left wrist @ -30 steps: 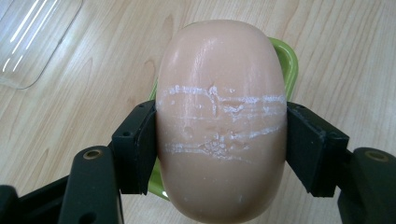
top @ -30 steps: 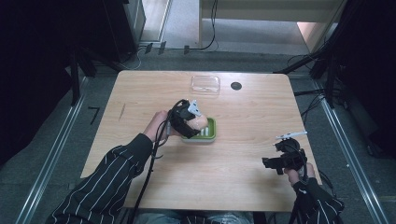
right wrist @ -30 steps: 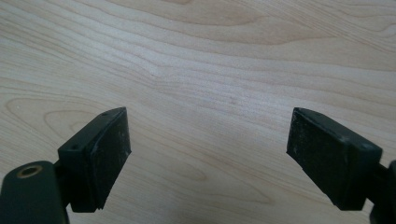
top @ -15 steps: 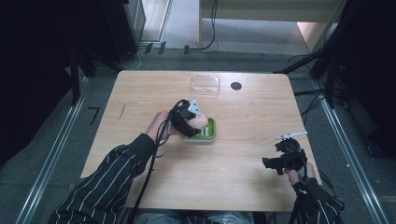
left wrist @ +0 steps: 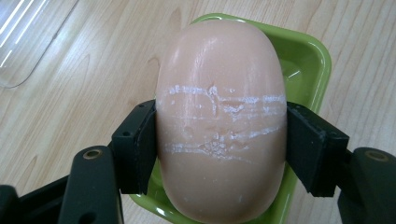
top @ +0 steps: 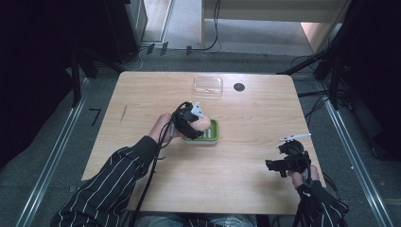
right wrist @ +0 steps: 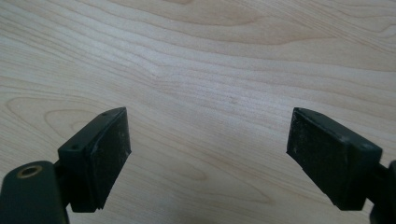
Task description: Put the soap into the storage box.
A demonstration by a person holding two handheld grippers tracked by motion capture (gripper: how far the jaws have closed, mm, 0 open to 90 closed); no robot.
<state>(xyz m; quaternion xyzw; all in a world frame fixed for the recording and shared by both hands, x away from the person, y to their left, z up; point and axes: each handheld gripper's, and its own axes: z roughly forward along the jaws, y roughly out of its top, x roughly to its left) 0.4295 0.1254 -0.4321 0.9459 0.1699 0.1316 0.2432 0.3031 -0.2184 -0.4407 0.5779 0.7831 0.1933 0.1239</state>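
Pale wooden worktop (top: pixel 236 165) under us: our left gripper (left wrist: pixel 219 140) pinches a pink soap bar (left wrist: pixel 219 116) over the green dish (left wrist: pixel 308 70); right gripper (right wrist: pixel 210 149) fingers spread.

A pale pink oval bar of soap (left wrist: pixel 220 116) sat clamped between the jaws of the left gripper (top: pixel 191 118), over a shallow green plastic dish (top: pixel 212 135) near the middle of the light wooden table (top: pixel 142 104). Behind the dish, by the far edge, lay a clear plastic lid (top: pixel 208 86), with a small black round disc (top: pixel 239 87) just to its right. The right gripper (top: pixel 288 163) sat over the near right corner, well apart.
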